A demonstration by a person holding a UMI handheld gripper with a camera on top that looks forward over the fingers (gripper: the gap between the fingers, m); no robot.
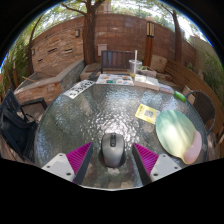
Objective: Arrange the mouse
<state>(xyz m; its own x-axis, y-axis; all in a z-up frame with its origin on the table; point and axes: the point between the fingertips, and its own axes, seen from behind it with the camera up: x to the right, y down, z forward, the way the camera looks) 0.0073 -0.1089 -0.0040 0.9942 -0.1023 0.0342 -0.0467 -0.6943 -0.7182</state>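
A dark grey computer mouse lies on a round glass table, near the table's front edge. It stands between my two fingers, with a gap on each side. My gripper is open; the magenta pads flank the mouse left and right without touching it. The mouse rests on the table top, scroll wheel pointing away from me.
A pale green mouse mat lies on the table to the right, with a yellow-green card beside it. A keyboard lies at the far left rim. A dark bag sits left of the table. Brick walls and benches stand behind.
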